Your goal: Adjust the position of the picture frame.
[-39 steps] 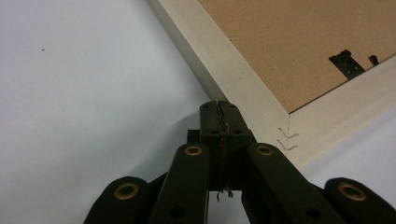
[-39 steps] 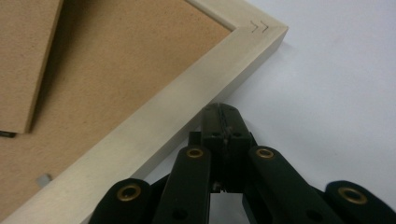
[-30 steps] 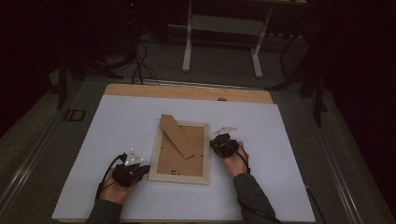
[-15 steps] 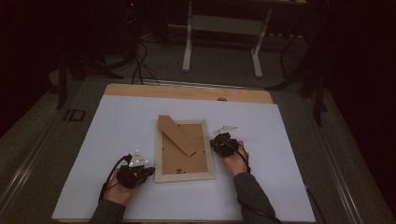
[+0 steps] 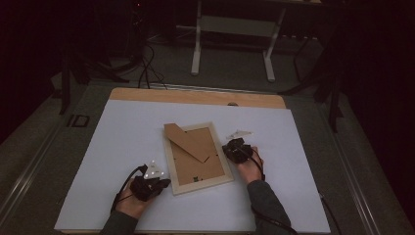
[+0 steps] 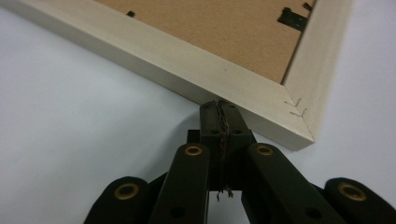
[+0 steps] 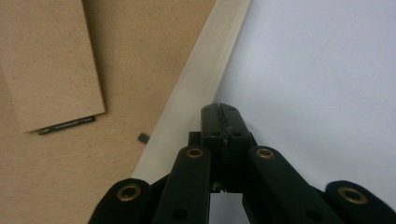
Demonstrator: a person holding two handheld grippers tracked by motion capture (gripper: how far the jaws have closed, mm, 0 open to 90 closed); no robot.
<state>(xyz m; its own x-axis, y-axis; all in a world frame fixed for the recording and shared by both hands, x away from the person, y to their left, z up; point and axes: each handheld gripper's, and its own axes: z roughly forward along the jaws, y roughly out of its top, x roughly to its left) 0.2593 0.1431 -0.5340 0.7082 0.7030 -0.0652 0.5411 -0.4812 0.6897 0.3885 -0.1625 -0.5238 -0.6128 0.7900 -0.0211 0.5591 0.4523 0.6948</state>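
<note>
White desk (image 5: pixel 122 147) carries the picture frame (image 5: pixel 197 155) face down, slightly turned since before; both closed hand-held grippers, left (image 5: pixel 164 183) and right (image 5: pixel 228 148), nudge its edges, holding nothing.

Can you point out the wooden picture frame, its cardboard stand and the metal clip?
pale wooden picture frame (image 5: pixel 169 157): high view, left rail.
brown cardboard stand flap (image 5: pixel 186 141): high view, its middle.
black metal clip (image 6: pixel 292 19): left gripper view, its centre.

A table (image 5: pixel 147 94) with a wooden edge is covered by a white sheet (image 5: pixel 122 142). A picture frame (image 5: pixel 219 150) is laid face down near the middle of the sheet, its brown backing board (image 5: pixel 193 166) turned up and its stand (image 5: pixel 186 141) folded flat.
</note>
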